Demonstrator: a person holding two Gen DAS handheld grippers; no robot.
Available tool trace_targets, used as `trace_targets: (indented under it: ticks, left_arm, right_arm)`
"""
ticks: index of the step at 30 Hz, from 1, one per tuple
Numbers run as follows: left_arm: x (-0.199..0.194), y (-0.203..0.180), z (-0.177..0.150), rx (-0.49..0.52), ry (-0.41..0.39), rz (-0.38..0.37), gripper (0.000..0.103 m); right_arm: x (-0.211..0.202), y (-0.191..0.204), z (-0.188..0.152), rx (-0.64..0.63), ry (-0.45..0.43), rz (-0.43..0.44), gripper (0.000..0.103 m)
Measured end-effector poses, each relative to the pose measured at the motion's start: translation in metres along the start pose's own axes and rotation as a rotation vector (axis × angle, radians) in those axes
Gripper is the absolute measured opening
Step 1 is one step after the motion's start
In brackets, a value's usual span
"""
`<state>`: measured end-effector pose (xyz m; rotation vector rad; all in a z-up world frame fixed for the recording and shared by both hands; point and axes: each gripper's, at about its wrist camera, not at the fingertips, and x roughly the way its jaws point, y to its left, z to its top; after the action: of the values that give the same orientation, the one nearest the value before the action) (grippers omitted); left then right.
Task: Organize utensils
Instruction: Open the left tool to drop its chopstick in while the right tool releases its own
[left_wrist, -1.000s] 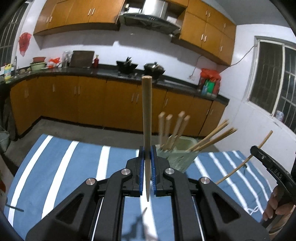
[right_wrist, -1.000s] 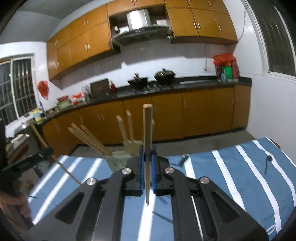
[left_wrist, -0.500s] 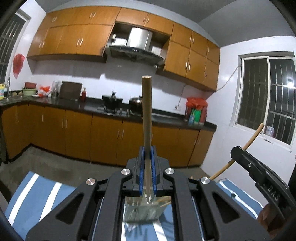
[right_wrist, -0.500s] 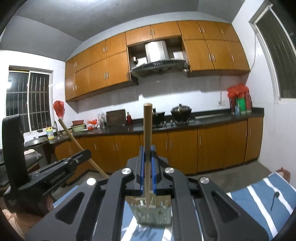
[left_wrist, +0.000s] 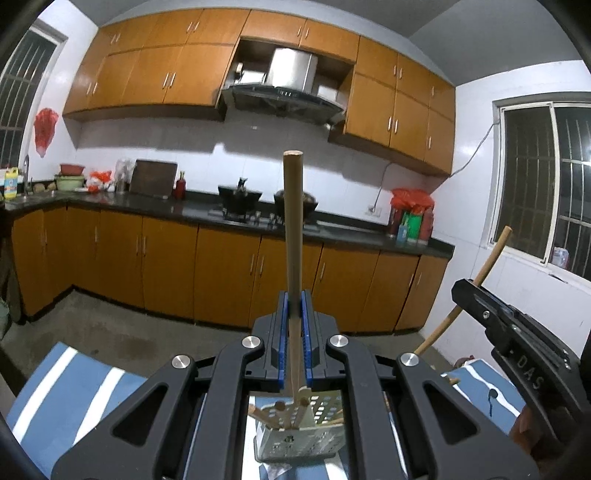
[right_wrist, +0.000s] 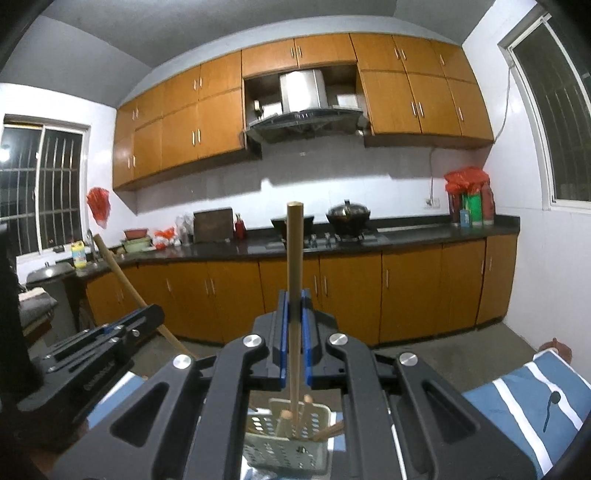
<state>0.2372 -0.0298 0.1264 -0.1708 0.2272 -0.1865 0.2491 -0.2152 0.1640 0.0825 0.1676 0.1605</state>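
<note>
Two wooden chopsticks stand upright in view, one clamped in each hand-held gripper. The left hand-held gripper (left_wrist: 294, 325) has its blue pads pressed together on a chopstick (left_wrist: 293, 236), whose lower tip runs down behind the black body toward the holder; whether that tip touches anything inside cannot be told. The right hand-held gripper (right_wrist: 294, 328) is closed the same way on the second chopstick (right_wrist: 295, 280), its lower end likewise lost among the sticks below.

Most of the pale green perforated holder (left_wrist: 317, 439) is hidden by the gripper frame and shows only through the gap in it. Several chopsticks stand inside, leaning at different angles; their number is hard to count. From the right wrist view the same holder (right_wrist: 269, 443) shows a few stick ends poking above its rim.

Little of the worktop is visible: only patches of its blue-and-white striped cloth (left_wrist: 70, 384) at the lower corners. At the right edge of the left view the other gripper's body cuts across, and a bit of the person's hand (left_wrist: 526, 432) shows beneath it, dim and partly cut off.
</note>
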Motion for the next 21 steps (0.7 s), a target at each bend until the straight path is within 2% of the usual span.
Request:
trace_targets:
  ticks: [5,9,11,13,17,21]
  left_arm:
    - [0.006,0.007,-0.007,-0.019,0.042,-0.009,0.007]
    - [0.004,0.009,-0.005,-0.028,0.05,-0.017,0.008]
    - [0.003,0.01,-0.003,-0.03,0.052,-0.022,0.014]
    - [0.0,0.011,-0.001,-0.032,0.044,-0.02,0.034]
    - [-0.004,0.012,0.003,-0.035,0.034,-0.016,0.036]
    - [-0.014,0.016,0.008,-0.055,0.022,-0.019,0.038]
  right_arm:
    - [0.011,-0.009,-0.011,0.014,0.042,-0.006,0.009]
    - [0.008,-0.012,-0.013,0.025,0.045,0.005,0.013]
    - [0.005,-0.013,-0.013,0.027,0.042,0.006,0.016]
    - [0.003,-0.015,-0.011,0.034,0.039,0.008,0.017]
    - [-0.007,-0.021,-0.009,0.052,0.028,0.014,0.021]
    - [-0.022,-0.023,-0.006,0.051,0.01,0.016,0.03]
